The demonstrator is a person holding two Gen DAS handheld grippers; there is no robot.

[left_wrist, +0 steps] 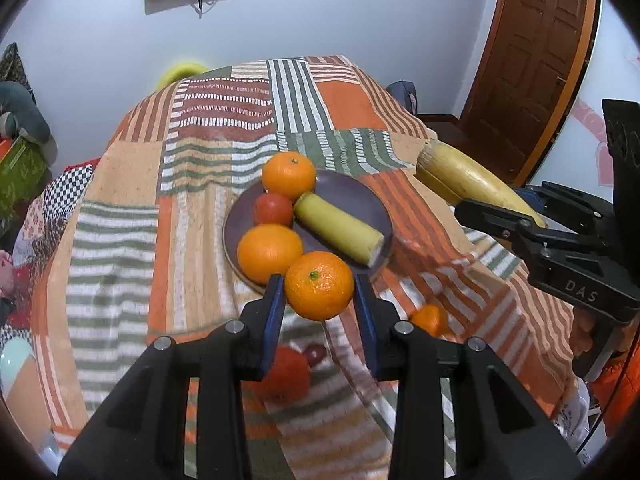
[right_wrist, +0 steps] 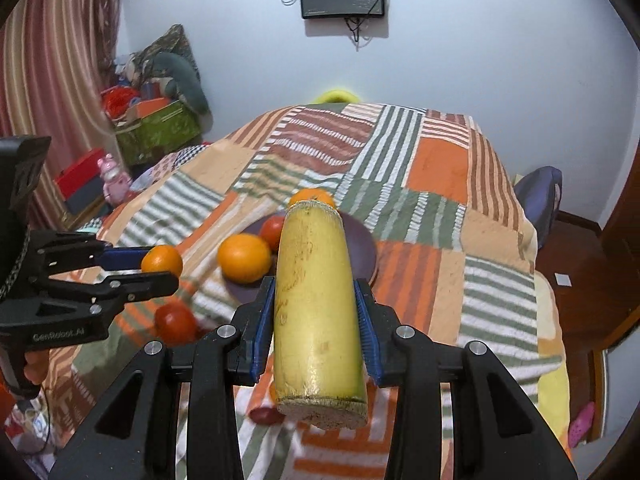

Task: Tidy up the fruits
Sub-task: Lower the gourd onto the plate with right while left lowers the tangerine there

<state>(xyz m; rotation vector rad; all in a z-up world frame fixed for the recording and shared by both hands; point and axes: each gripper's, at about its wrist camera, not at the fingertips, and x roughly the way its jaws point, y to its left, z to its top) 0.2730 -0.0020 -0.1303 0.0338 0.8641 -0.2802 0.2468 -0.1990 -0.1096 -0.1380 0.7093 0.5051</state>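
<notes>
My left gripper (left_wrist: 319,290) is shut on an orange (left_wrist: 319,285) and holds it above the near rim of the purple plate (left_wrist: 352,194). The plate holds two oranges (left_wrist: 289,175) (left_wrist: 269,253), a tomato (left_wrist: 274,209) and a yellow banana piece (left_wrist: 338,227). My right gripper (right_wrist: 316,320) is shut on a second yellow banana piece (right_wrist: 314,304), held above the table right of the plate; it also shows in the left wrist view (left_wrist: 472,178). The left gripper with its orange (right_wrist: 162,261) shows at the left of the right wrist view.
On the striped patchwork tablecloth (left_wrist: 120,240) near me lie a tomato (left_wrist: 286,374), a small dark red fruit (left_wrist: 315,354) and a small orange (left_wrist: 430,320). A brown door (left_wrist: 532,60) stands at the right. Boxes and toys (right_wrist: 152,120) sit left of the table.
</notes>
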